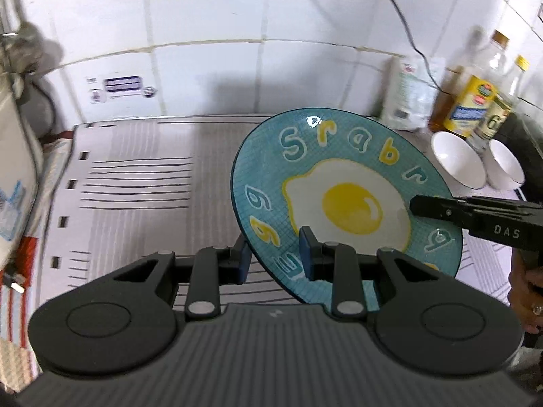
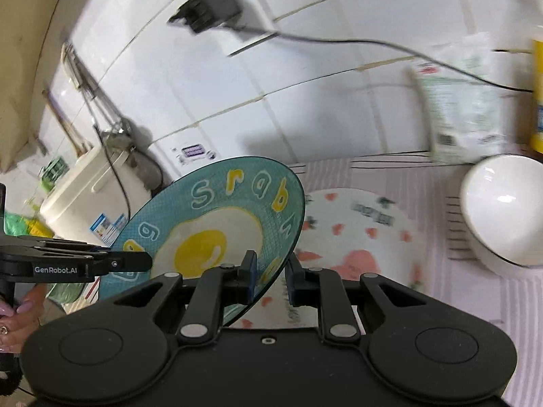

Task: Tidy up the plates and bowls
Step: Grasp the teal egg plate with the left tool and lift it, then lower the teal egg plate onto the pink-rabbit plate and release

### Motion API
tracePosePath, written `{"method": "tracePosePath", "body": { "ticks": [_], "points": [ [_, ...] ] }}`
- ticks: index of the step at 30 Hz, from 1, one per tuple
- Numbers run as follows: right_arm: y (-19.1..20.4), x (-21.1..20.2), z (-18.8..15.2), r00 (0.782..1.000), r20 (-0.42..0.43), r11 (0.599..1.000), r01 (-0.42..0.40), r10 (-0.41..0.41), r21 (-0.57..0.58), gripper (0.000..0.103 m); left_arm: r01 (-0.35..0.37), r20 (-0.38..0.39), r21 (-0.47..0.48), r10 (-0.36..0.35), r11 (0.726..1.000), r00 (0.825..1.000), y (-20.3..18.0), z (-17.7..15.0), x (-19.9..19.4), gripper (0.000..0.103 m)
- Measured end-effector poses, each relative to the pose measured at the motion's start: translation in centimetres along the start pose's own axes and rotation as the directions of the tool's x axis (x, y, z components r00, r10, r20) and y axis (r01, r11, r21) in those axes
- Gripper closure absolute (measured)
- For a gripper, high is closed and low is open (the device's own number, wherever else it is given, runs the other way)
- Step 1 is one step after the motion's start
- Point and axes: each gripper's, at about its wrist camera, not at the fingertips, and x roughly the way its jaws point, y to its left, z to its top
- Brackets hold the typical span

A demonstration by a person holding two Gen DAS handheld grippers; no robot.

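**Q:** Left wrist view: how is the left gripper posed?

**A:** It angles down over the striped bench. Its blue pads clamp the near rim of the teal egg plate, which is held tilted above the bench. The right gripper reaches in from the right edge and grips the plate's opposite rim; a hand holds its handle. Two white bowls sit on the bench beyond, beside bottles.

**Q:** Right wrist view: what of the right gripper?

**A:** Its pads close on the egg plate's right rim. The left gripper enters from the left, gripping the far rim, with fingers wrapped around its handle. A white plate with pink hearts lies flat on the bench below, near a white bowl.
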Motion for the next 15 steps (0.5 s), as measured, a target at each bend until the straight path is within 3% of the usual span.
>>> {"method": "tracePosePath", "body": {
  "ticks": [5,15],
  "points": [
    [-2.1,-1.5,-0.7,0.999,0.02,0.998,0.044,-0.045,0.046,0.081,0.022,-0.026,-0.003,-0.022,1.0,0.999,-1.6,0.2,1.8,0.076],
    [-3.9,-1.3,-3.0,0.995,-0.019,0.991,0.102,-0.101,0.086,0.08,0.02,-0.104,-0.035,-0.024,0.999,0.994,-2.3,-0.2,4.5,0.076]
  ]
}}
